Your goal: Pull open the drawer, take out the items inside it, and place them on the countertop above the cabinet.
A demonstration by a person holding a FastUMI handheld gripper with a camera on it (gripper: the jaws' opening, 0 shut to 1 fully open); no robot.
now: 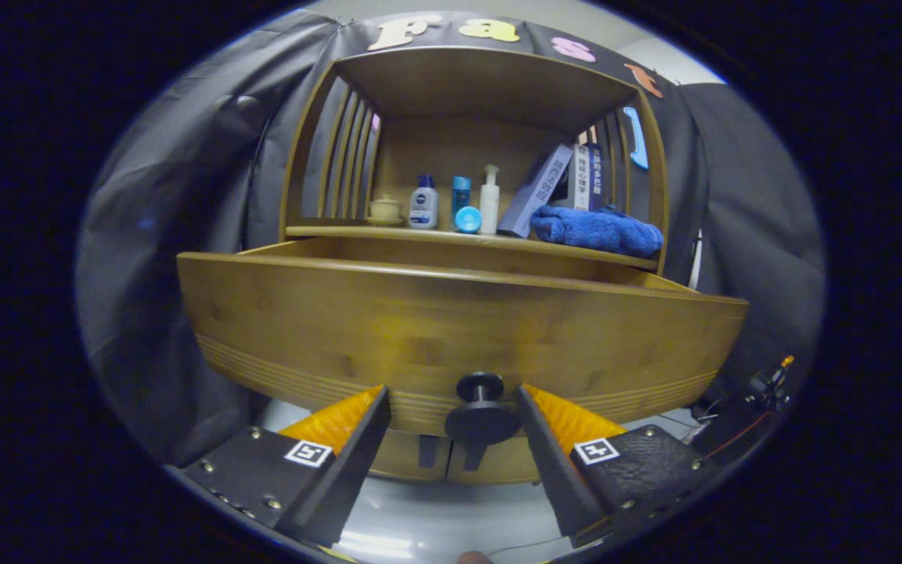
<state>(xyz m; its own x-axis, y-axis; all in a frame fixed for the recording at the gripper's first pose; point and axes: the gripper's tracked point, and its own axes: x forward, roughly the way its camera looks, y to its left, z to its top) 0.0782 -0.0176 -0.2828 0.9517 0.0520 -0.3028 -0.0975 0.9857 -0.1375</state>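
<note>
Drawer [451,329] looks pulled out, our tongs [455,415] gape wide either side of its knob [481,407] without touching, so emptying it onto the desk [467,239] is all still ahead.

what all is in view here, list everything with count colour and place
drawer: 1, brown wood, pulled out below the shelf, just ahead of the fingers
knob: 1, black, on the drawer front, between the fingers, gaps on both sides
cabinet: 1, brown wood, slatted sides, behind the drawer
lidded cup: 1, cream, shelf, by the left slats
bottles: 3, white with blue cap, blue, white pump, mid shelf
round lid: 1, blue, in front of the bottles
books: a few, exact count unclear, pale and dark covers, leaning, right of the bottles
towel: 1, blue, right end of shelf
tool: 1, open, fingers either side of the knob
</note>
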